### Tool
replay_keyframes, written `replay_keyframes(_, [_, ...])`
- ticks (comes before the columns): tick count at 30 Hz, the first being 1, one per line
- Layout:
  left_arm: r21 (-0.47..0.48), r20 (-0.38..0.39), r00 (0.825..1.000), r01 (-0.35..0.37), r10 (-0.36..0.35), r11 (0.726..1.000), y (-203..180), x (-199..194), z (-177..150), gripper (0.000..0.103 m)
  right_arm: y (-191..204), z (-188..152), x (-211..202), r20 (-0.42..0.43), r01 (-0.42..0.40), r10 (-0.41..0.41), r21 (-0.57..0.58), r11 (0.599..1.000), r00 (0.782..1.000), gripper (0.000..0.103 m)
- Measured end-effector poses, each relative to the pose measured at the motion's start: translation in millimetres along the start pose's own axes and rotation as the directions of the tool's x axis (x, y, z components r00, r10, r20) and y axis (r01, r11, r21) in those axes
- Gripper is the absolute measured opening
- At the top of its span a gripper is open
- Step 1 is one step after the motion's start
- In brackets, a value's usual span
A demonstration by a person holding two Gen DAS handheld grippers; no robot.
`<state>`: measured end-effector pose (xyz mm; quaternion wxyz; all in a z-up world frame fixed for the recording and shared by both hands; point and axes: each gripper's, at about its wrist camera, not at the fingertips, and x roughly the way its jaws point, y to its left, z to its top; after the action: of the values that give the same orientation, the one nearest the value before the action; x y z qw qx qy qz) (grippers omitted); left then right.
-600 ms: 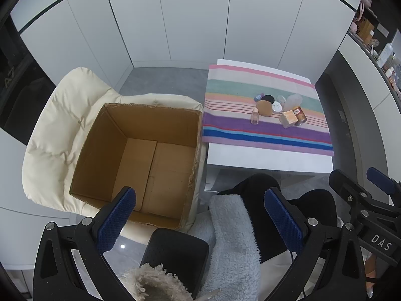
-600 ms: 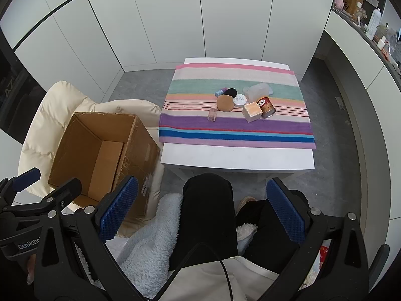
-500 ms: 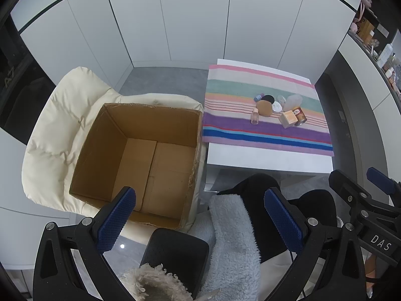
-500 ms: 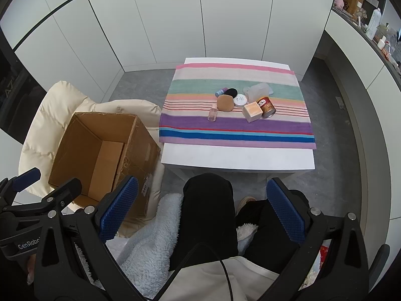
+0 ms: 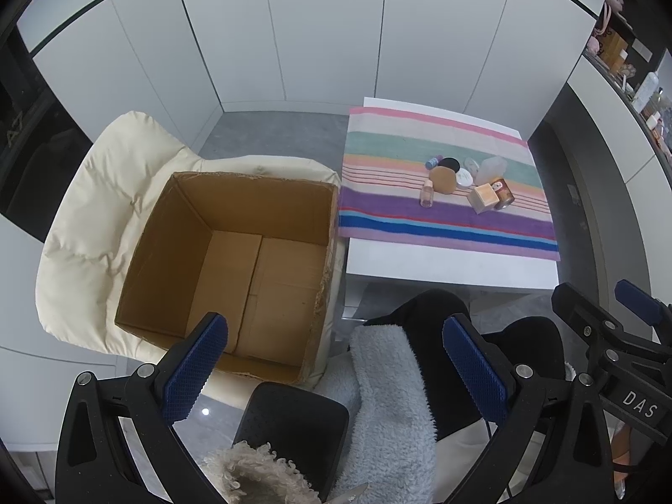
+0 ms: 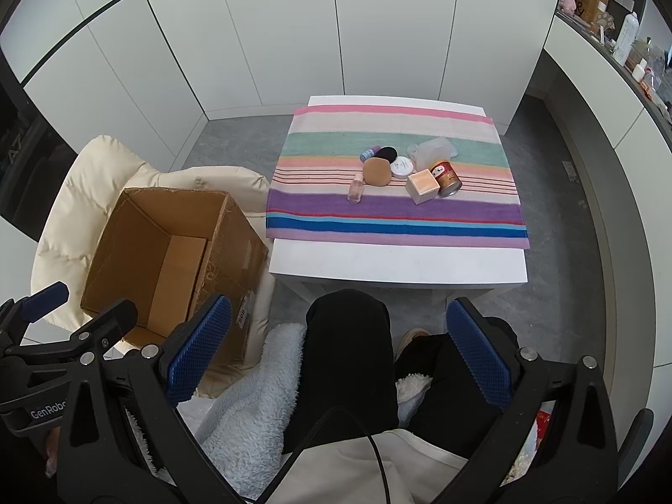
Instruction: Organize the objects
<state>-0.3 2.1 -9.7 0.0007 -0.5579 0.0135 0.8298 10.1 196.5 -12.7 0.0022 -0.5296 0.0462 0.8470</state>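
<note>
A cluster of small cosmetics lies on a striped cloth (image 6: 395, 210) over a low white table (image 6: 399, 264): a tan sponge (image 6: 376, 171), a black puff (image 6: 385, 153), a white jar (image 6: 401, 167), a peach box (image 6: 422, 185), a red tin (image 6: 447, 173), a pink bottle (image 6: 355, 190) and a clear bag (image 6: 437, 147). An empty cardboard box (image 5: 235, 269) sits on a cream chair (image 5: 96, 210) left of the table. My left gripper (image 5: 336, 367) is open above the box's near edge and a person's lap. My right gripper (image 6: 340, 348) is open over the knees, short of the table.
A seated person's black trousers (image 6: 348, 361) and a pale fleece (image 6: 248, 407) fill the foreground. White cabinet doors (image 6: 378, 29) stand behind the table. A cluttered shelf (image 6: 630, 42) runs along the right. Grey floor (image 6: 558, 252) lies right of the table.
</note>
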Motion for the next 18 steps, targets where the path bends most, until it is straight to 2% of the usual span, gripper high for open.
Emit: replay_keyframes(18, [0.004, 0.009, 1.0, -0.006, 0.005, 1.0, -4.1, -1.6, -0.2, 0.103, -0.8, -3.4, 1.3, 0.002, 0.004, -0.004, 0.001, 1.0, 1.0, 0.103])
